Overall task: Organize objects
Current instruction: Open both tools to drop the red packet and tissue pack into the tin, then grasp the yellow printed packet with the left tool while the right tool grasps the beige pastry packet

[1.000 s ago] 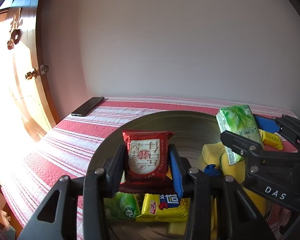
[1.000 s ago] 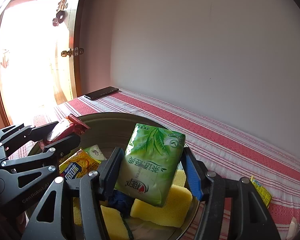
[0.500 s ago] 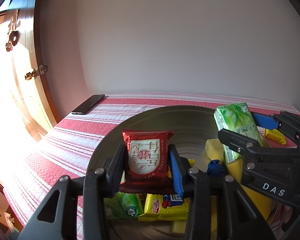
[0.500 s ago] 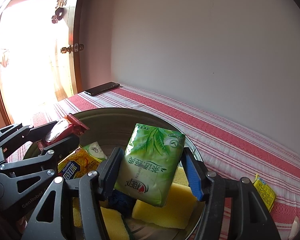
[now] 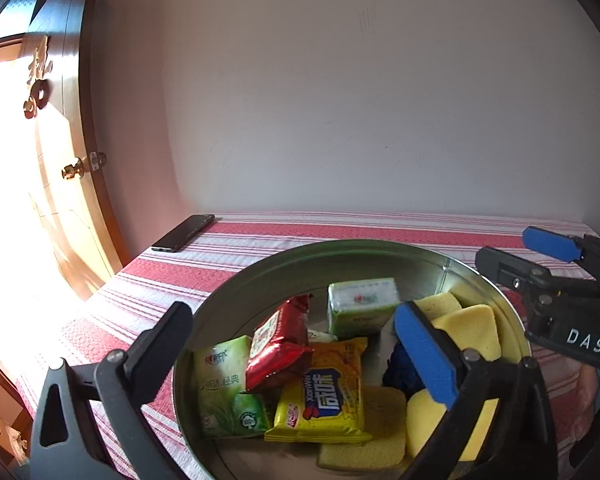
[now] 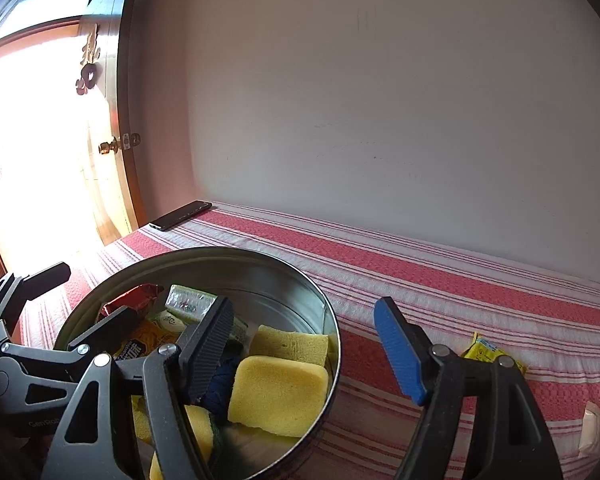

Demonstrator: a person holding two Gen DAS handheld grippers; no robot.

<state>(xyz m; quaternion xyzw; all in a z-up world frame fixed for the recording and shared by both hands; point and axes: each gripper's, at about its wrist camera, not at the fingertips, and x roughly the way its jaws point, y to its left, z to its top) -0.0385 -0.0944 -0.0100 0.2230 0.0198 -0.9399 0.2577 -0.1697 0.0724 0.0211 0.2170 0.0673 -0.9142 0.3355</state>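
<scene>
- Both packets have dropped from the jaws: the red snack packet (image 5: 280, 340) and green tissue pack (image 5: 362, 306) now lie in the round metal tin (image 5: 260, 280)
- Left gripper (image 5: 296, 344) and right gripper (image 6: 304, 344) have just been opening; both stand wide and empty
- One small yellow sachet (image 6: 490, 350) lies outside on the striped cloth (image 6: 420, 272), near the right gripper
- It looks light, thin and crinkly; pinch it across its flat middle

A home, likely a bedroom. A red-and-white striped bedcover (image 6: 440, 280) runs along a plain wall. Left of it stands a wooden door (image 6: 112, 128) with a brass knob (image 6: 108, 146).
</scene>
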